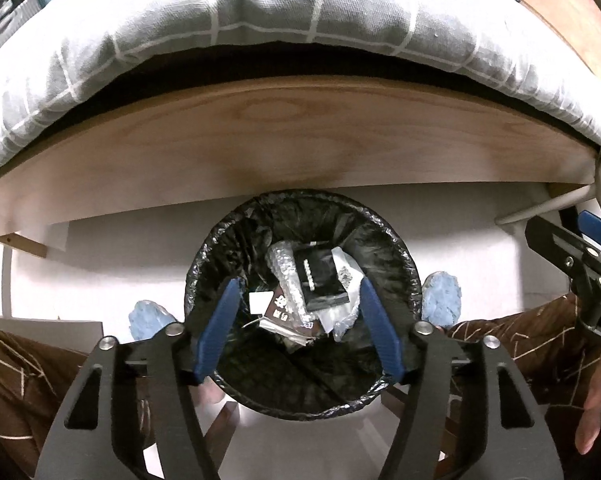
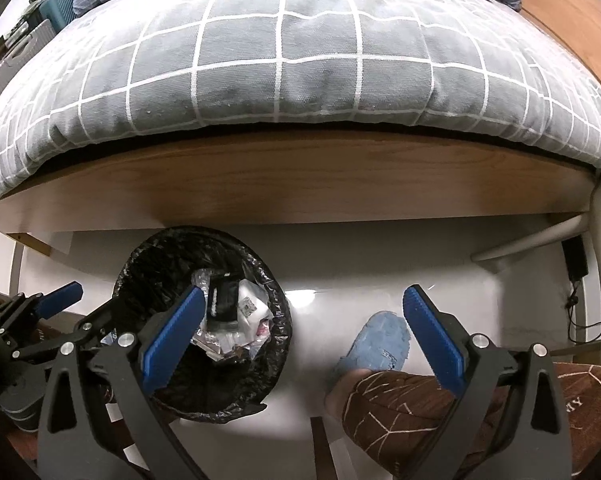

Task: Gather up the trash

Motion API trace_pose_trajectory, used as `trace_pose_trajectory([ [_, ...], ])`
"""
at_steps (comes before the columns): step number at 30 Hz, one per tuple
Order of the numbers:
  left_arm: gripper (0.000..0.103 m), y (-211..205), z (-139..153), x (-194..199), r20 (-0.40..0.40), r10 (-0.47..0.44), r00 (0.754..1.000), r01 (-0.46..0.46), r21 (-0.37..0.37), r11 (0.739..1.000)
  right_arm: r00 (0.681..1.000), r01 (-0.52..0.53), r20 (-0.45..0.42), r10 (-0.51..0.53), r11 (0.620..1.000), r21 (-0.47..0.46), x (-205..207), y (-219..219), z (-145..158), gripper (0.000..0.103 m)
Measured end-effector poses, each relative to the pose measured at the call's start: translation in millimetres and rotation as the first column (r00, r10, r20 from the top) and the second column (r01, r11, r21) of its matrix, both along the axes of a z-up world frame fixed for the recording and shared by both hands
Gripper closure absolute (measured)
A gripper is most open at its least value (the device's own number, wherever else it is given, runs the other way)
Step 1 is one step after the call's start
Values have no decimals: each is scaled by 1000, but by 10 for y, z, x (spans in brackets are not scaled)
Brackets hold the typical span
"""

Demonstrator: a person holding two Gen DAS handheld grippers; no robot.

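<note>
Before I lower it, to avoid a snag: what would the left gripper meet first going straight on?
Probably the trash pile inside the black-lined bin. The left gripper has empty, open jaws centred over the bin's mouth; depth is unclear.

The left gripper (image 1: 298, 320) hung open above the black-lined trash bin (image 1: 396, 248). Wrappers (image 1: 320, 280) lay inside. A blue slipper (image 1: 442, 298) sat at three o'clock.

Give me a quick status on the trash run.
Left gripper open over bin, empty. Right gripper open, empty. Trash in bin. Nothing blocking.
</note>
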State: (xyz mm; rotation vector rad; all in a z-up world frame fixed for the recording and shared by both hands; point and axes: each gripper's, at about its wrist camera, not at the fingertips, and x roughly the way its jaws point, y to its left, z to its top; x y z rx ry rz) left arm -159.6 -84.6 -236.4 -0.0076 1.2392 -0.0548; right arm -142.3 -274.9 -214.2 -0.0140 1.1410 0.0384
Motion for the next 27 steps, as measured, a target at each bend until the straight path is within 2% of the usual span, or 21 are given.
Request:
trace_pose_trajectory([
  [3, 33, 50, 52, -22, 9, 11, 1000, -11, 1, 1000, 1000, -3, 5, 3, 1000, 7, 7, 11, 37, 8],
  [7, 16, 219, 227, -47, 67, 52, 996, -51, -10, 999, 999, -25, 30, 24, 1000, 3, 12, 83, 114, 8],
  [12, 10, 387, 485, -84, 129, 68, 989, -69, 8, 998, 996, -56, 73, 57, 998, -24, 7, 235, 267, 8],
  [14, 7, 455, 687, -129, 180, 68, 981, -72, 14, 997, 994, -58, 90, 60, 998, -24, -3, 271, 361, 8],
  [20, 6, 545, 1436, -314, 332, 62, 941, -67, 4, 998, 975, -64, 214, 62, 998, 1, -173, 398, 1054, 8],
  [24, 6, 577, 1835, -471, 374, 67, 925, -64, -21, 998, 953, -75, 296, 70, 997, 7, -430, 456, 1532, 8],
  [27, 6, 594, 2038, -572, 380, 80, 922, -66, -51, 997, 942, -64, 331, 58, 998, 9, -602, 432, 1777, 8],
])
